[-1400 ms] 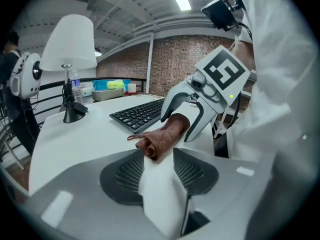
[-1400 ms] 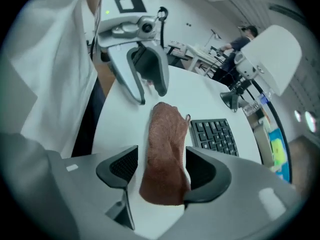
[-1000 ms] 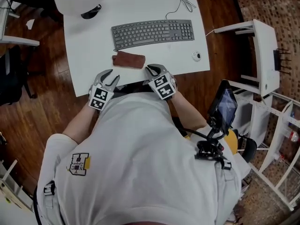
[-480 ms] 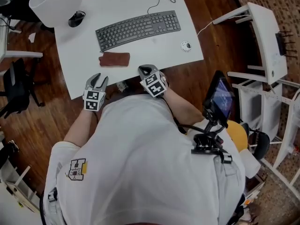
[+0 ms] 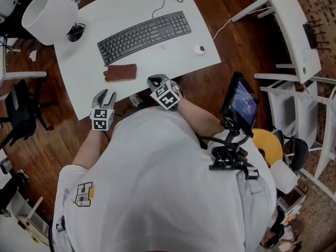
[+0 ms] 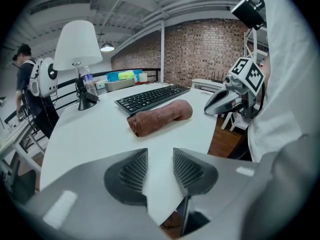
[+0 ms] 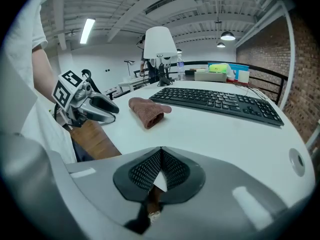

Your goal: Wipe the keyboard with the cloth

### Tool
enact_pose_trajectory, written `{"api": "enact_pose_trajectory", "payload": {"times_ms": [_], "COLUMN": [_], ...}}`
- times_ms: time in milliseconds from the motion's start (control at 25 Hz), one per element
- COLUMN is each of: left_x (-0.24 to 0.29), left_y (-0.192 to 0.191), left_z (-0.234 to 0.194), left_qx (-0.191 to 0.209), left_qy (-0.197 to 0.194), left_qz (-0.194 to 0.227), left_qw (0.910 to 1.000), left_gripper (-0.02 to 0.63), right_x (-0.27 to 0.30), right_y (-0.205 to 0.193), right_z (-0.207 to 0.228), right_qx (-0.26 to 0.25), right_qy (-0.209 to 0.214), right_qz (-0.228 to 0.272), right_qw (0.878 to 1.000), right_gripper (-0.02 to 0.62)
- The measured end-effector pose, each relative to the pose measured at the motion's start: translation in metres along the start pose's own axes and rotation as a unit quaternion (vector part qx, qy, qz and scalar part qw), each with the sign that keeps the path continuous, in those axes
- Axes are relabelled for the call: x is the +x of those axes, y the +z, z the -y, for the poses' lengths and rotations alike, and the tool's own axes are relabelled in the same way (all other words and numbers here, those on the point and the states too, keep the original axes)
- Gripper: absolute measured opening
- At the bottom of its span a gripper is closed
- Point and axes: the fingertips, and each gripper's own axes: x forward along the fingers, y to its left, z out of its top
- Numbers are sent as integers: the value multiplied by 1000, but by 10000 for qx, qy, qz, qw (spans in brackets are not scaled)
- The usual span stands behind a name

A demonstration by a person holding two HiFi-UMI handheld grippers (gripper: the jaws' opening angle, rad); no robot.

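A rolled brown cloth (image 5: 119, 72) lies on the white table (image 5: 173, 56) just in front of the dark keyboard (image 5: 143, 34). My left gripper (image 5: 104, 94) hovers at the table's near edge, left of the cloth and short of it, jaws open and empty. My right gripper (image 5: 154, 81) sits at the near edge to the cloth's right, shut on nothing. In the left gripper view the cloth (image 6: 161, 116) lies ahead of the open jaws (image 6: 160, 166), with the keyboard (image 6: 152, 96) behind it. The right gripper view shows shut jaws (image 7: 160, 173), the cloth (image 7: 147, 110) and the keyboard (image 7: 220, 103).
A white lamp (image 5: 49, 16) and a black mouse (image 5: 76, 31) stand at the table's far left. A small round white disc (image 5: 199, 49) lies right of the keyboard. A screen on a mount (image 5: 240, 101) and white furniture (image 5: 294, 30) are to the right.
The right gripper's jaws have closed with nothing between them. Both grippers now sit nearer the table's front edge, and the head view has swung so the table lies further up and left.
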Motion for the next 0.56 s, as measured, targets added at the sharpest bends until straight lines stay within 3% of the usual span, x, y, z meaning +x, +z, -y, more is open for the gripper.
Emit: {"api": "enact_pose_trajectory", "payload": {"times_ms": [560], "left_x": [8], "left_y": [-3], "left_z": [2], "left_qx": [34], "left_qy": [3], "left_qz": [28], "left_qw": [10000], "left_gripper": [158], "right_x": [5], "right_y": [-6], "right_z": [9], "right_qx": [13], "right_qy": [85], "right_qz": [9], "right_qw": [10000], "right_gripper": [0]}}
